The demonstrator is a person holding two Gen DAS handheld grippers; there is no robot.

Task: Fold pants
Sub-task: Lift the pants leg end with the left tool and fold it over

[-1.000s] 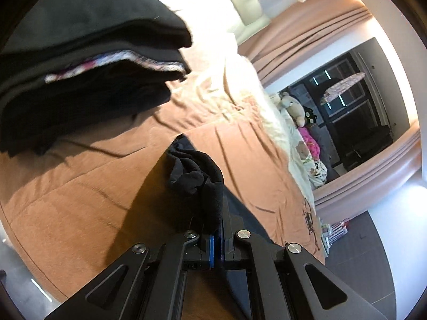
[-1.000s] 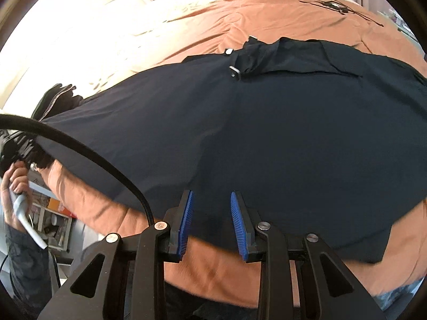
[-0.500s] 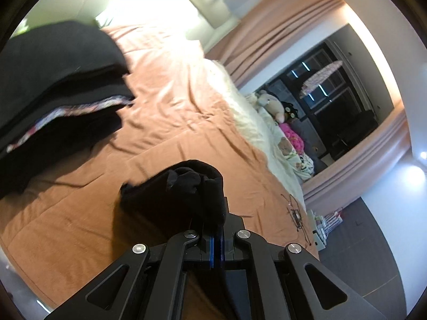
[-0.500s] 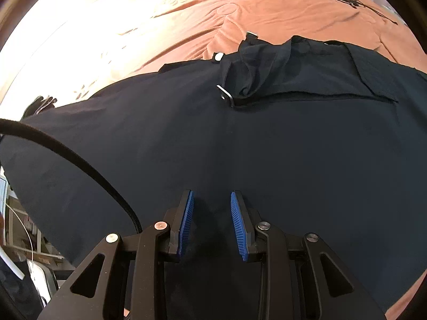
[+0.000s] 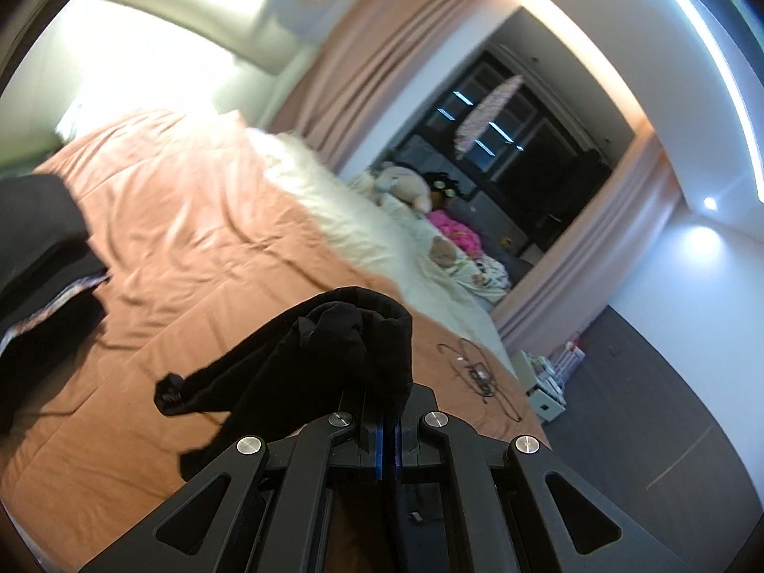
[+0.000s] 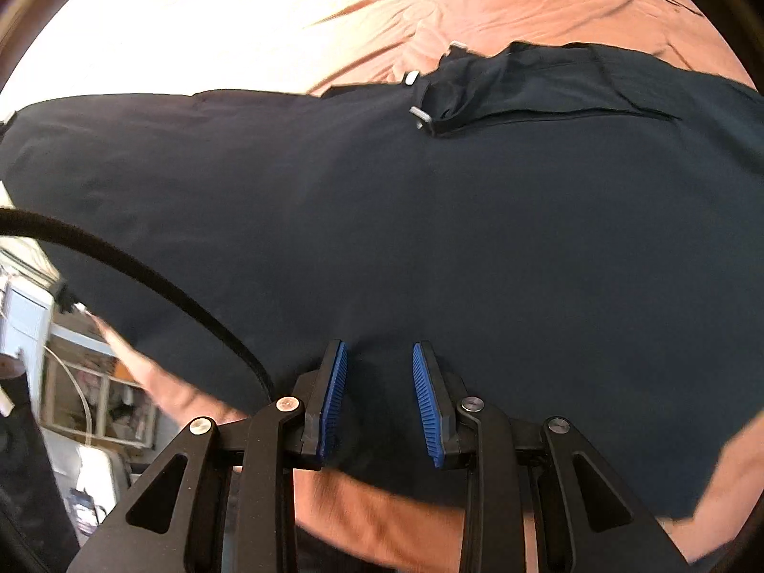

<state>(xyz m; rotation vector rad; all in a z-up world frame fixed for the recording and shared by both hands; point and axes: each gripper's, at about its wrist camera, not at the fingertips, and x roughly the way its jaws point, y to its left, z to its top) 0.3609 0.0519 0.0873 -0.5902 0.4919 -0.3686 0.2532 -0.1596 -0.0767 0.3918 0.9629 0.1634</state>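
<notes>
Here the left tool (image 5: pixel 387 434) is clamping a bunched end of the dark pants (image 6: pixel 429 238) above the bed (image 5: pixel 200 238). The right tool (image 6: pixel 379 396) is hovering with jaws apart over the pants, which are lying spread across the bed's near edge.

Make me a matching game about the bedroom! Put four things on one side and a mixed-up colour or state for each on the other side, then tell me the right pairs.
Things:
1. left gripper
2. right gripper
3. bedspread
4. soft toy

Colours or states:
A. bright pink
B. jaws apart, over flat dark cloth
C. orange-brown
D. jaws shut on a bunched black pants leg

Right pairs: 1-D, 2-B, 3-C, 4-A. The flat dark cloth is the pants spread on the bed.
</notes>
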